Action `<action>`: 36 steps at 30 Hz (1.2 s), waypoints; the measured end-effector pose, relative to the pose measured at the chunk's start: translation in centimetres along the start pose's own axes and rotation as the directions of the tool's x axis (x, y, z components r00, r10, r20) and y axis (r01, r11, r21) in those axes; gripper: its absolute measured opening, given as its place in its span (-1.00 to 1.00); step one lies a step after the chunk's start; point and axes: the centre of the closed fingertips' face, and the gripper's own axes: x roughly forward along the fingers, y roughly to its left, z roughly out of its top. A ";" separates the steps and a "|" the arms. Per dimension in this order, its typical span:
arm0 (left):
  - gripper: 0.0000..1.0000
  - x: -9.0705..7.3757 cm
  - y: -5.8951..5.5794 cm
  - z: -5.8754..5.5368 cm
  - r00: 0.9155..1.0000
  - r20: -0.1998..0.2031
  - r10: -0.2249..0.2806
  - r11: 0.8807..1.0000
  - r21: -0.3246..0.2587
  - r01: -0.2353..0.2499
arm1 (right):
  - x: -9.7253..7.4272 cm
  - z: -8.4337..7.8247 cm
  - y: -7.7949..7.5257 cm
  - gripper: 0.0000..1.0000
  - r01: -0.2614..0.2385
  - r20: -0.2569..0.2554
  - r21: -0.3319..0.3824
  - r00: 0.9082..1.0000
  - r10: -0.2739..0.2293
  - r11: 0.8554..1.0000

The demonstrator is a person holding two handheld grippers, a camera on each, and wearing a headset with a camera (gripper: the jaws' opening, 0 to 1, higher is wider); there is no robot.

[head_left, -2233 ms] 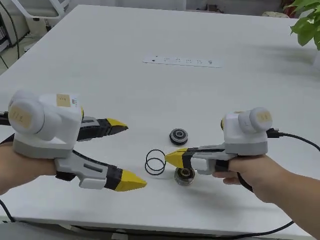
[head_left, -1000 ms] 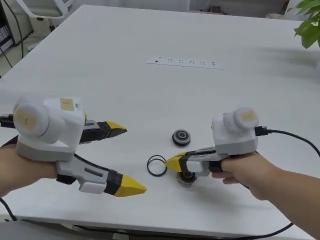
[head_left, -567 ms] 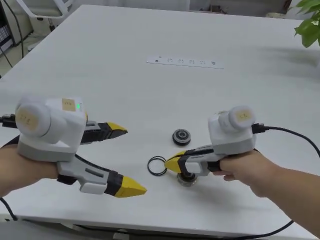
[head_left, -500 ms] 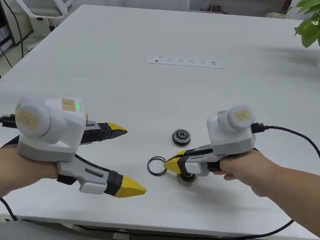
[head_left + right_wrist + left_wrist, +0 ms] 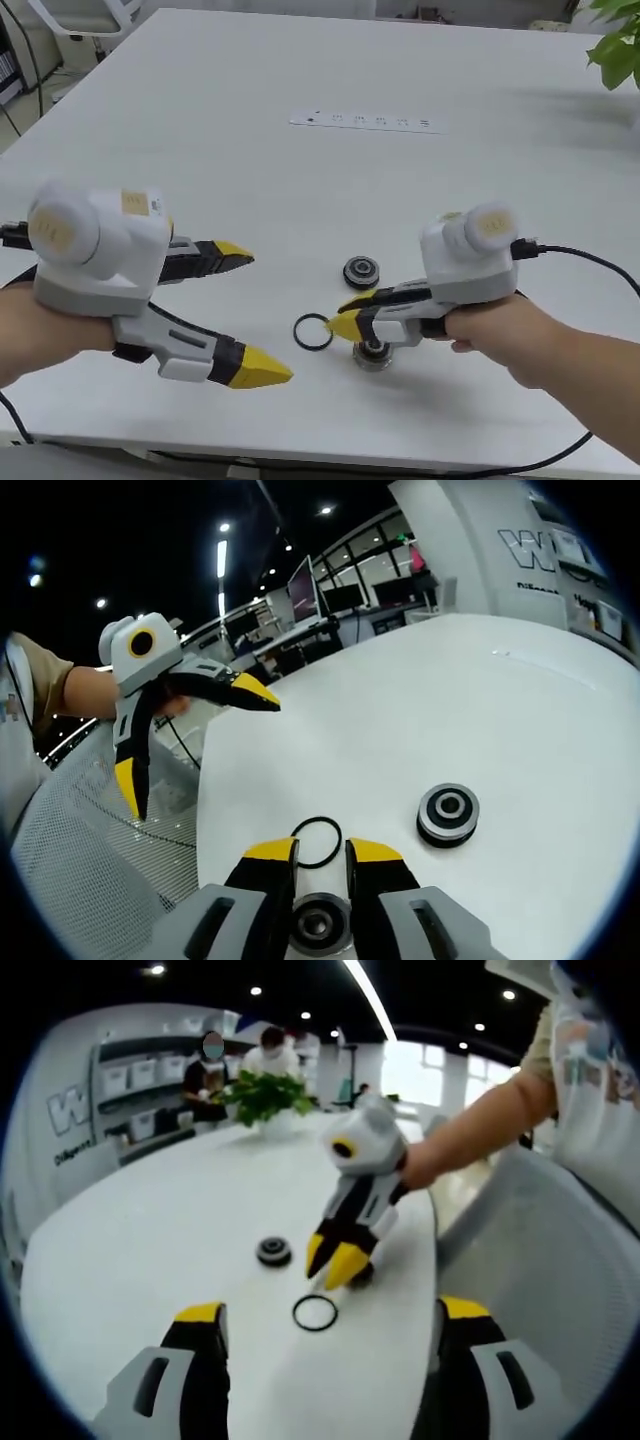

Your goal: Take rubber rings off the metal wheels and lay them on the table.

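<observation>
We are holding the right gripper (image 5: 321,852) low over the near part of the white table (image 5: 300,180), its jaws drawn in against the sides of a metal wheel (image 5: 320,923) that is sitting between them. A loose black rubber ring (image 5: 312,332) is lying flat on the table just beyond the yellow tips, and a second wheel (image 5: 361,271) with a dark outer band is resting farther back, apart from both. We are holding the left gripper (image 5: 252,311) off to the left above the table, jaws spread wide with nothing between them.
</observation>
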 end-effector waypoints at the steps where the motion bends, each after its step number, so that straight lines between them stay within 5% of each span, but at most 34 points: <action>1: 0.73 0.0 0.1 0.1 1.000 0.002 0.001 1.000 0.000 -0.001 | -0.1 0.2 -0.1 -0.66 0.003 0.006 0.001 1.000 -0.003 1.000; 18: 0.68 1.0 2.1 1.9 1.000 0.019 0.013 1.000 0.013 -0.014 | -3.1 2.0 -2.6 -0.56 0.083 0.102 0.018 0.991 -0.084 0.996; 36: 0.59 3.0 4.4 3.1 0.999 0.039 0.034 0.999 0.008 -0.035 | -4.6 2.6 -4.7 -0.44 0.147 0.140 0.016 0.979 -0.148 0.989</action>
